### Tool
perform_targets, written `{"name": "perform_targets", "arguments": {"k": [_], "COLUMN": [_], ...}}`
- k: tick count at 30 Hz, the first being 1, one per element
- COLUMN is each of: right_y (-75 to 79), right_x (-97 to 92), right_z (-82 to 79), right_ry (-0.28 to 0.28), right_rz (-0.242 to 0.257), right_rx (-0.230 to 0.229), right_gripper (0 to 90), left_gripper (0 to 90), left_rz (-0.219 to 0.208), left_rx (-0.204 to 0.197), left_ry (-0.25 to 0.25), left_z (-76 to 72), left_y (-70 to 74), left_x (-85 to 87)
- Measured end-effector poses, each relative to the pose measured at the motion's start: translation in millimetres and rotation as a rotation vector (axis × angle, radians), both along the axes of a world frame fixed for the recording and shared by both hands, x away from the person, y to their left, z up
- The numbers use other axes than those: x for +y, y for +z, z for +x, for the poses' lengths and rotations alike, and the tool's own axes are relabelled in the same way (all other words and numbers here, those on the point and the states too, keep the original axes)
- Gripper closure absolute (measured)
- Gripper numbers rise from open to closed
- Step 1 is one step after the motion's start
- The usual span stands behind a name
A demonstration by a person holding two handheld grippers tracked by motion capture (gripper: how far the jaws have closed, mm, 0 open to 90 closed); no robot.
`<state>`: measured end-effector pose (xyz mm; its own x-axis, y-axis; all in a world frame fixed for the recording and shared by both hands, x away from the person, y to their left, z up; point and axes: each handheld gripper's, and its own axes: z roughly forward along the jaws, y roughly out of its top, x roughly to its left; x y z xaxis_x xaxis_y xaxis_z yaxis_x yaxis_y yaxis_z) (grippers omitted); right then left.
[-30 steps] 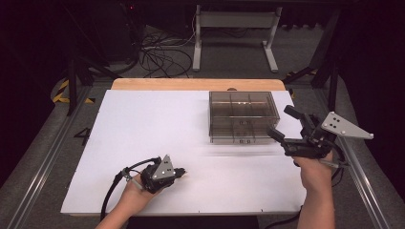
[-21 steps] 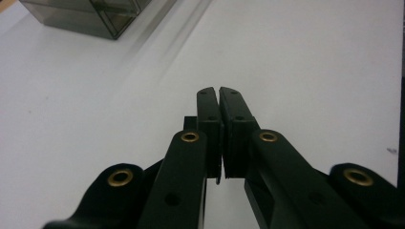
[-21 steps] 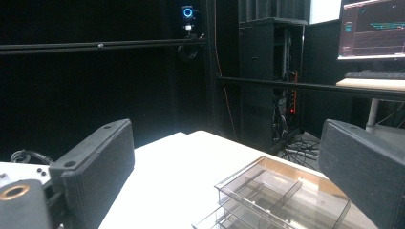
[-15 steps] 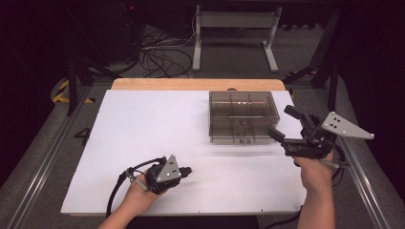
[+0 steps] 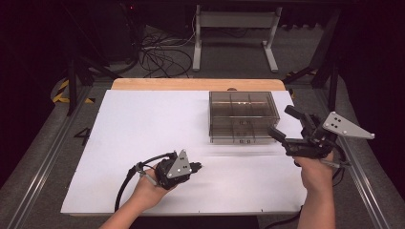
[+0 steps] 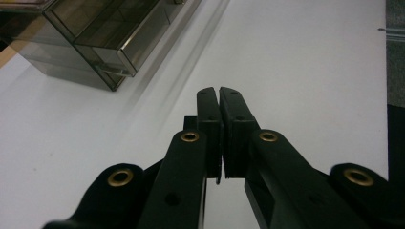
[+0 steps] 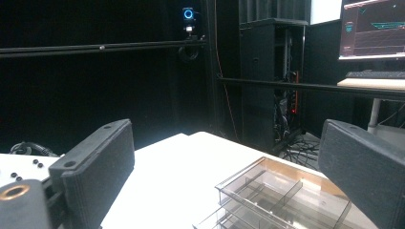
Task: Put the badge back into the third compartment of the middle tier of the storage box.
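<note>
A smoky clear plastic organiser box with several compartments stands on the white table, right of centre; it also shows in the left gripper view as the box at upper left and in the right gripper view as the box low between the jaws. My left gripper lies low near the table's front, its jaws pressed together with nothing between them, pointing right toward the box. My right gripper hovers at the box's right side, jaws wide apart and empty.
A wooden strip edges the table's far side. Behind it lie floor cables and a metal stand. A monitor and a dark rack show in the right gripper view. Bare white surface stretches left of the box.
My left gripper has shifted right and a little up along the table's front. The right gripper has stayed where it was.
</note>
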<state>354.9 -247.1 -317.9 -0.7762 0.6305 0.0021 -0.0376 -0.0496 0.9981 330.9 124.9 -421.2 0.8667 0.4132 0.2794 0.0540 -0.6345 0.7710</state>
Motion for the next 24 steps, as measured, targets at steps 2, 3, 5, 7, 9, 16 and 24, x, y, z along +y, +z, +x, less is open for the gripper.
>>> {"name": "perform_targets", "arguments": {"k": [2,3,5,7,9,16,24], "right_y": [0.1,0.2,0.2,0.1,0.1,0.7,1.0], "right_x": [-0.2,-0.4,-0.7,-0.9,-0.9,0.2,-1.1], "right_z": [-0.2,-0.3,-0.3,-0.2,-0.3,-0.7,-1.1], "right_ry": [0.001,0.002,0.001,0.000,0.000,-0.009,-0.008], "right_rz": [0.001,0.002,0.003,0.003,0.003,-0.013,-0.007], "right_rx": [-0.001,-0.002,0.000,0.000,0.000,-0.004,-0.004], "right_gripper": [5.9,5.9,5.9,6.0,5.9,5.9,5.9], "left_gripper": [88.0,88.0,88.0,88.0,88.0,88.0,88.0], "left_rz": [-0.002,-0.004,-0.003,-0.005,-0.008,-0.015,-0.011], "left_rx": [-0.002,-0.007,-0.011,-0.016,-0.016,-0.027,-0.018], "left_ry": [0.000,-0.004,-0.009,-0.010,-0.013,-0.024,-0.028], "left_z": [0.8,1.5,2.6,3.7,4.9,8.3,9.9], "left_y": [1.5,2.3,4.0,5.7,7.5,13.9,17.9], "left_x": [-2.6,-4.1,-6.6,-9.0,-11.4,-20.3,-28.9]}}
